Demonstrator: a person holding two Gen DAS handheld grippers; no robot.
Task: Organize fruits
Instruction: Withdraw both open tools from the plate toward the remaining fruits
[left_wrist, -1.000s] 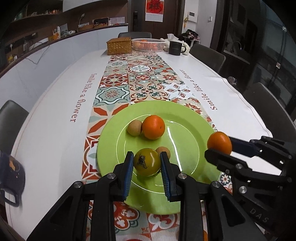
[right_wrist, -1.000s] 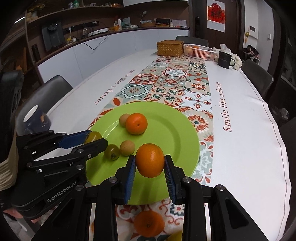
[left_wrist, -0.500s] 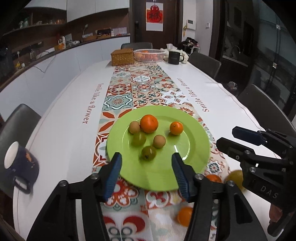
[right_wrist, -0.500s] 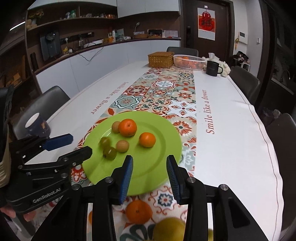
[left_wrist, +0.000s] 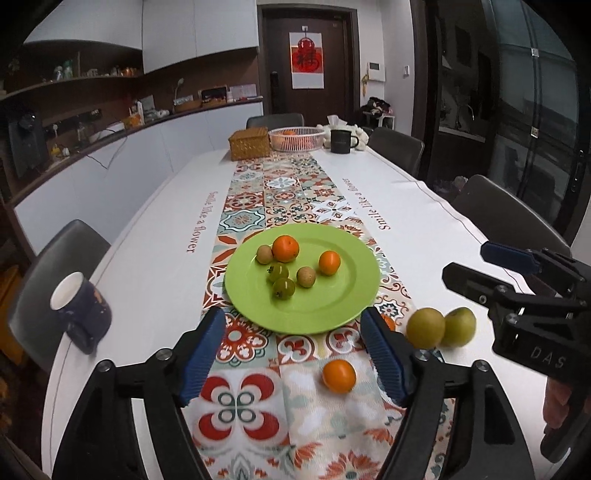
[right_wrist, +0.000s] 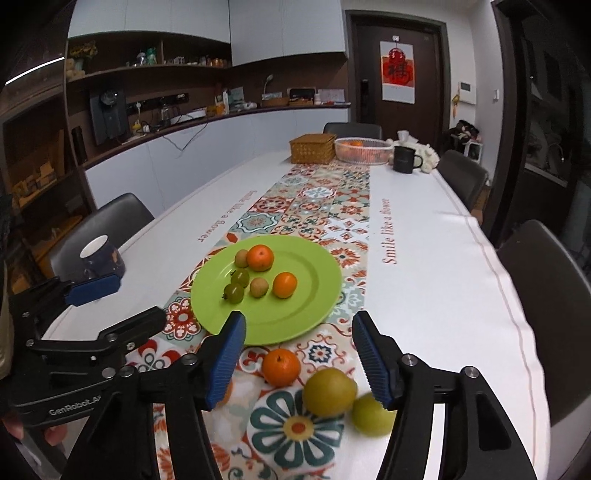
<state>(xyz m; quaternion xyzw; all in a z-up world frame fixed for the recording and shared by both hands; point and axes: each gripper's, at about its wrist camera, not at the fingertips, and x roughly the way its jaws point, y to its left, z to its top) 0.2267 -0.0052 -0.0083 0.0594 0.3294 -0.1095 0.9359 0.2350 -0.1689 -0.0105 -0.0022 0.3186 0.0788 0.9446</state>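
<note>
Both claws are empty and opening wide: left gripper (left_wrist: 293, 354), right gripper (right_wrist: 299, 356). Six fruits sit on the green plate (left_wrist: 343, 302) (more lie loose on the cloth).

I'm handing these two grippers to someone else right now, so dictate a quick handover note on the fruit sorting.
Left gripper: jaws opening, nothing between them.
Right gripper: jaws opening, nothing held.
Green plate: six fruits on it, two oranges, two small green fruits, two small brown ones.
Left to do: an orange and two yellow-green fruits lie on the runner near the plate's front edge; another orange piece peeks from behind a finger. Presumably they go on the plate.
</note>
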